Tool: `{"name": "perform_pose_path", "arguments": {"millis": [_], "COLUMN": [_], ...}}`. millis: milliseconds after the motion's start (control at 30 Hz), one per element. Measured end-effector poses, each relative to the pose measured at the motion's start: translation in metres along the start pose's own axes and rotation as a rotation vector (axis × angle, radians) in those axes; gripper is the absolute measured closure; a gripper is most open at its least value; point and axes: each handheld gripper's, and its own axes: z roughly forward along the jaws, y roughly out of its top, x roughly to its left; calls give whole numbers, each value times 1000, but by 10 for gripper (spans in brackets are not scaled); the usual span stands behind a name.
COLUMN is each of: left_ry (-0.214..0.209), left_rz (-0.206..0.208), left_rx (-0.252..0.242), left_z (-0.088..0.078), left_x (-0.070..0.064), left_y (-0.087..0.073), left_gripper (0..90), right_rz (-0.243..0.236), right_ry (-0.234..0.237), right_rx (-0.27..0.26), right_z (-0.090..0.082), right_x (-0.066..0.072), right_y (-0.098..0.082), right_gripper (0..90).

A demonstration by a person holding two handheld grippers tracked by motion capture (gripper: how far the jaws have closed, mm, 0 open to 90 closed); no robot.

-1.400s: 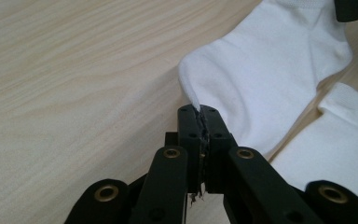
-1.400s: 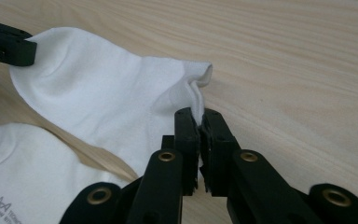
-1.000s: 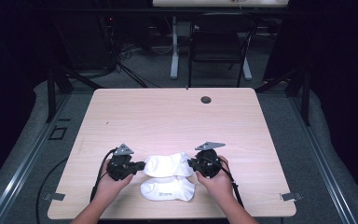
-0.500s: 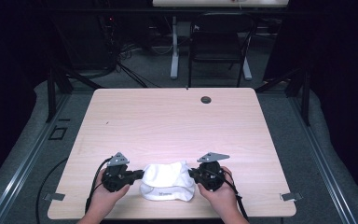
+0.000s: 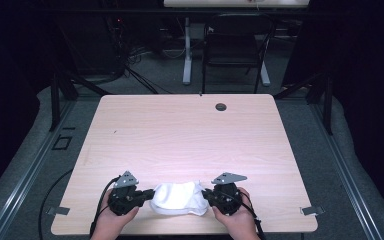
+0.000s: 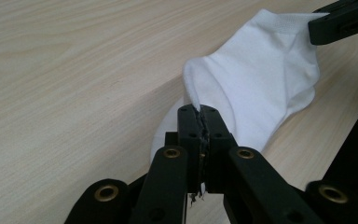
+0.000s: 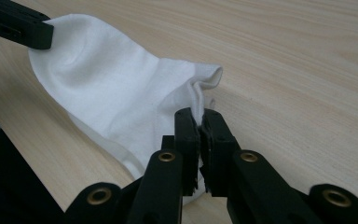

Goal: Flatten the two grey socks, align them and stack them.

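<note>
Clamped at both ends: left gripper (image 5: 147, 192) pinching the left edge of the white sock (image 5: 177, 197), right gripper (image 5: 206, 193) pinching the opposite edge, jaws of each pressed together with only fabric between. Sock itself low over the table (image 5: 190, 135), right at the near edge, stretched between the two grippers and seemingly lying over a second white layer beneath it; hard to tell whether that is another sock or a fold of the same one. In the left gripper view, cloth (image 6: 256, 88) bunched into the closed jaws and fanning out toward the far gripper (image 6: 342, 21). In the right gripper view, same story mirrored, cuff edge (image 7: 205, 79) curling just above the pinch. Looks like the stacking or folding step, nearly down. Next, probably: lower flat onto the layer beneath, line up the edges, then part both sets of jaws and back away from the sock without dragging it.
</note>
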Motion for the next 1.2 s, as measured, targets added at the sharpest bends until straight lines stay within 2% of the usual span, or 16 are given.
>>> {"name": "perform_pose_path", "arguments": {"millis": [67,133,433,633,900,1067,1200], "left_ry": [7,9,13,9,36,46,46], "left_rz": [12,7,-1,11,14,8,-13], "left_rx": [9,16,35,63,98,109,60], "left_z": [1,2,2,8,19,22,15], "left_x": [0,-1,-2,-4,1,5,5], "left_y": [-1,-2,-10,-12,-15,-18,-15], "left_gripper": [889,889,888,888,879,826,732], "right_rz": [6,-7,-2,9,23,22,39], "right_ry": [5,1,10,7,3,0,-3], "right_rx": [5,15,30,41,66,86,43], "right_z": [1,2,3,5,10,16,12], "right_x": [1,1,3,3,-2,-6,-8], "right_y": [-1,0,-7,-8,-11,-14,-13], "right_gripper": [862,862,861,862,860,828,732]}}
